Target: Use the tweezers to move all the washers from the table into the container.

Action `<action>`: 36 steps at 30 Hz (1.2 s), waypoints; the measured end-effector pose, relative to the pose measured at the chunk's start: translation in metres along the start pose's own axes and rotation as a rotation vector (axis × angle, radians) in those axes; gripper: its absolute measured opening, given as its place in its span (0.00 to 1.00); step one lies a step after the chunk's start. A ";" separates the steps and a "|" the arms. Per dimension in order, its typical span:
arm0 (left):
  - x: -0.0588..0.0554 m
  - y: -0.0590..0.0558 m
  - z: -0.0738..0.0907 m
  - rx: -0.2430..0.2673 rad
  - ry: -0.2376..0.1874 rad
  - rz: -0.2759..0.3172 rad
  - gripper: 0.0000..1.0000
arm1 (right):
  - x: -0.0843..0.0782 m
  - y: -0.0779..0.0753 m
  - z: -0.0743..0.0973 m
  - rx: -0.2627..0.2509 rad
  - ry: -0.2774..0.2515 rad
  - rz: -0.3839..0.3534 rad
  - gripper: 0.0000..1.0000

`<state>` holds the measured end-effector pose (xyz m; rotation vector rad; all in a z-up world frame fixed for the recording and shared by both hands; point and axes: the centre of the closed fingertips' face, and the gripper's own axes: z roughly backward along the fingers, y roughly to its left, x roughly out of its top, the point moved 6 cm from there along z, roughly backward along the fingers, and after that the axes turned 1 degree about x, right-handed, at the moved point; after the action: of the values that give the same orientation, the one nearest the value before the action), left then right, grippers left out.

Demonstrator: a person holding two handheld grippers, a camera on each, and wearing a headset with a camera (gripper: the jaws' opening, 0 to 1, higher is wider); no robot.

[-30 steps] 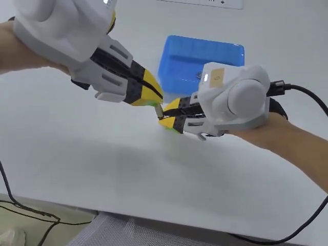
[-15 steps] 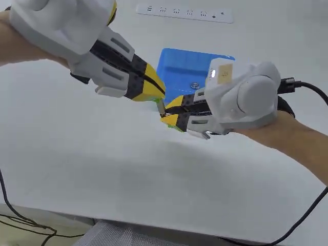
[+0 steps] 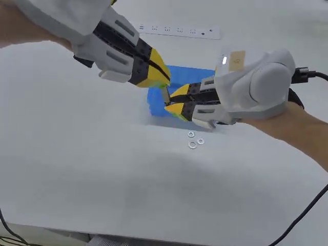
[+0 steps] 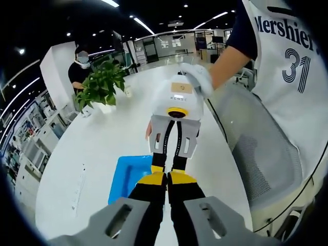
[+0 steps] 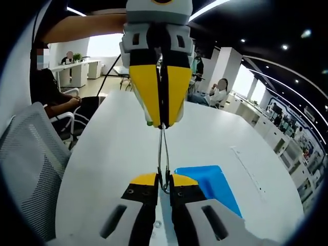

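Thin metal tweezers (image 5: pixel 163 151) held in the air between two grippers, over the white surface (image 3: pixel 102 169). On the left gripper (image 5: pixel 163 123), yellow fingers pressed together on one end of the tweezers. On the right gripper (image 5: pixel 164 182), yellow-tipped fingers pinching the other end in the same way. Facing each other tip to tip, very close, and in the head view standing just in front of the blue container (image 3: pixel 155 105).

Lying on the surface, outside the container and near its front edge, below the right gripper: three small metal washers (image 3: pixel 192 145), close together but not touching.

Farther back on the surface, behind the container: a white power strip (image 3: pixel 174 32), with markings too small to read. Leaving the right gripper toward the right: a black cable (image 3: pixel 312 75).

About writing: in the left gripper view, on the white jersey (image 4: pixel 287 77) of the person, a large number "31", and above it letters like "Mershier", cut by the picture edge. On the white body of the right gripper, a small pale label with dark print, not legible. In the head view, a yellow label on the same body, also too small to read.

Farther off in the left gripper view: a green potted plant (image 4: pixel 100 87).
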<state>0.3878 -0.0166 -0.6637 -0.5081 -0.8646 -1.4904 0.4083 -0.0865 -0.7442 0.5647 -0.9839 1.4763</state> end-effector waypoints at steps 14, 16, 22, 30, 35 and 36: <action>0.007 0.039 -0.012 -0.001 0.002 -0.063 0.05 | -0.008 -0.034 0.011 -0.068 -0.002 -0.008 0.10; 0.006 0.044 -0.014 -0.002 0.005 -0.068 0.05 | -0.010 -0.038 0.010 -0.073 0.000 -0.008 0.10; -0.001 0.054 -0.021 0.002 0.016 -0.077 0.05 | -0.019 -0.047 0.006 -0.079 0.009 -0.011 0.10; -0.010 0.065 -0.029 0.000 0.014 -0.053 0.05 | -0.028 -0.057 -0.001 -0.080 0.019 -0.012 0.10; -0.021 0.070 -0.039 -0.003 0.014 -0.025 0.05 | -0.039 -0.061 -0.009 -0.067 0.040 -0.019 0.10; -0.022 0.071 -0.040 -0.001 0.014 -0.021 0.05 | -0.040 -0.062 -0.009 -0.066 0.040 -0.020 0.10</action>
<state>0.4668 -0.0286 -0.6902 -0.4901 -0.8605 -1.5122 0.4766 -0.1052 -0.7660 0.4939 -0.9892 1.4273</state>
